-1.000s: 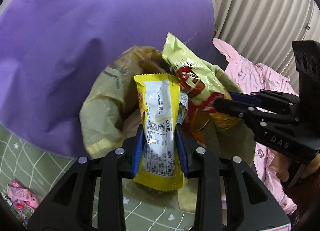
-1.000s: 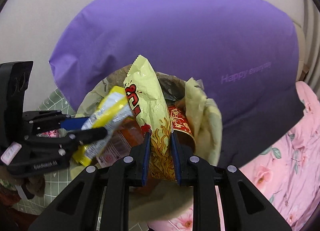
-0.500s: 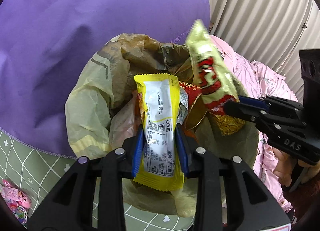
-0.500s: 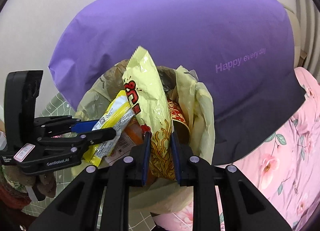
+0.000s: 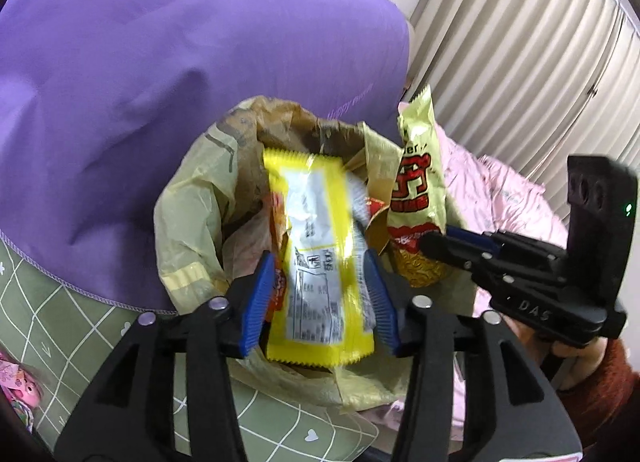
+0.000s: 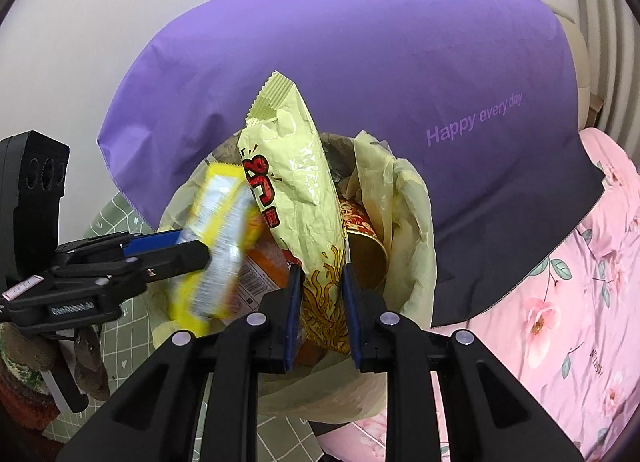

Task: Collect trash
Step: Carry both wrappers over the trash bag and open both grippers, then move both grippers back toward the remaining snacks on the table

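Note:
A pale yellow trash bag stands open below both grippers, with a red cup and orange wrappers inside. My left gripper hangs over its mouth and its jaws are opening. A yellow wrapper with a white label lies loose and blurred between the pads, which no longer press on it. My right gripper is shut on a pale green snack bag with red print, held upright over the trash bag; its jaws are just beginning to ease apart. In the right wrist view the left gripper and yellow wrapper show at the left.
A big purple pillow rises behind the trash bag. A pink floral blanket lies to the right and a green grid sheet to the left, with a small pink packet on it. Pleated curtains hang beyond.
My left jaws have widened and the yellow wrapper has come loose, blurring as it slips toward the trash bag. Both grippers have shifted further over the bag's mouth.

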A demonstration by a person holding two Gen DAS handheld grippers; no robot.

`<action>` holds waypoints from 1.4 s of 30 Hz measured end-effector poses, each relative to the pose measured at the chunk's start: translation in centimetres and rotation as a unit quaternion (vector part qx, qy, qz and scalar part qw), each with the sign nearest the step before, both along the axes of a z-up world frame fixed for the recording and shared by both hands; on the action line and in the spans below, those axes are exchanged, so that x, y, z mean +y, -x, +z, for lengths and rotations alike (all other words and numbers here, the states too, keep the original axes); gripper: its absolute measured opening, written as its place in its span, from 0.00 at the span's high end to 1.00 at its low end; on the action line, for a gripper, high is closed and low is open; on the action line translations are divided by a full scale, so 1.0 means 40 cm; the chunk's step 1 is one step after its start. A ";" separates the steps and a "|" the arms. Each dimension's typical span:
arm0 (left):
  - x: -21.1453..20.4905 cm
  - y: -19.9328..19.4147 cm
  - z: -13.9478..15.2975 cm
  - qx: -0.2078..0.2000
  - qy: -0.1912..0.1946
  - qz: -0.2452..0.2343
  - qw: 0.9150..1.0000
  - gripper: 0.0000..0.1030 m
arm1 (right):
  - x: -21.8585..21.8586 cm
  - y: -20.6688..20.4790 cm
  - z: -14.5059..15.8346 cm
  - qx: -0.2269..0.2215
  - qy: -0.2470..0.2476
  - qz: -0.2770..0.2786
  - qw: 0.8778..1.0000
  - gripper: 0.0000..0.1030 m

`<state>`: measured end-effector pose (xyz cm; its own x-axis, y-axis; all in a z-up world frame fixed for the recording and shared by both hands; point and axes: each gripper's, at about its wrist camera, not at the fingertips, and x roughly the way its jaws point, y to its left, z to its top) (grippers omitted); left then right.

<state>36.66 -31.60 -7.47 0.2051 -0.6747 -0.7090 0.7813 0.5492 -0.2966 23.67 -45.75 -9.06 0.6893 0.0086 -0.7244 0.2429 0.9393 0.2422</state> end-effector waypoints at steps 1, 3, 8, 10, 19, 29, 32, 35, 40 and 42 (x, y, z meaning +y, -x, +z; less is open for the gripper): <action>0.007 -0.003 0.004 0.002 0.005 0.004 1.000 0.49 | 0.002 0.003 0.000 -0.003 0.002 -0.005 1.000 0.78; 0.015 -0.009 0.013 0.006 0.016 0.010 1.000 0.46 | 0.006 0.007 0.002 -0.007 0.001 -0.012 1.000 0.76; 0.063 -0.007 0.049 0.003 0.044 0.034 0.998 0.44 | 0.017 0.027 0.008 -0.012 -0.002 -0.027 1.000 0.51; 0.091 0.000 0.068 -0.006 0.052 0.047 0.998 0.44 | 0.022 0.036 0.015 -0.014 0.002 -0.036 0.999 0.49; 0.288 0.059 0.169 -0.067 0.087 0.106 0.988 0.44 | 0.094 0.085 0.105 -0.081 0.014 -0.036 0.996 0.48; 0.578 0.132 0.155 -0.112 0.085 0.201 0.969 0.44 | 0.325 0.071 0.162 -0.140 0.036 0.049 0.988 0.46; 0.680 0.144 0.117 -0.104 0.078 0.243 0.961 0.44 | 0.387 0.044 0.150 -0.149 0.026 0.080 0.985 0.41; 0.796 0.157 0.075 -0.094 0.069 0.294 0.949 0.44 | 0.444 0.019 0.138 -0.152 0.009 0.113 0.982 0.41; 0.967 0.177 0.000 -0.079 0.062 0.384 0.918 0.44 | 0.531 -0.024 0.109 -0.128 -0.004 0.171 0.977 0.41; 1.013 0.187 -0.027 -0.078 0.050 0.409 0.908 0.44 | 0.560 -0.030 0.096 -0.124 -0.004 0.186 0.975 0.41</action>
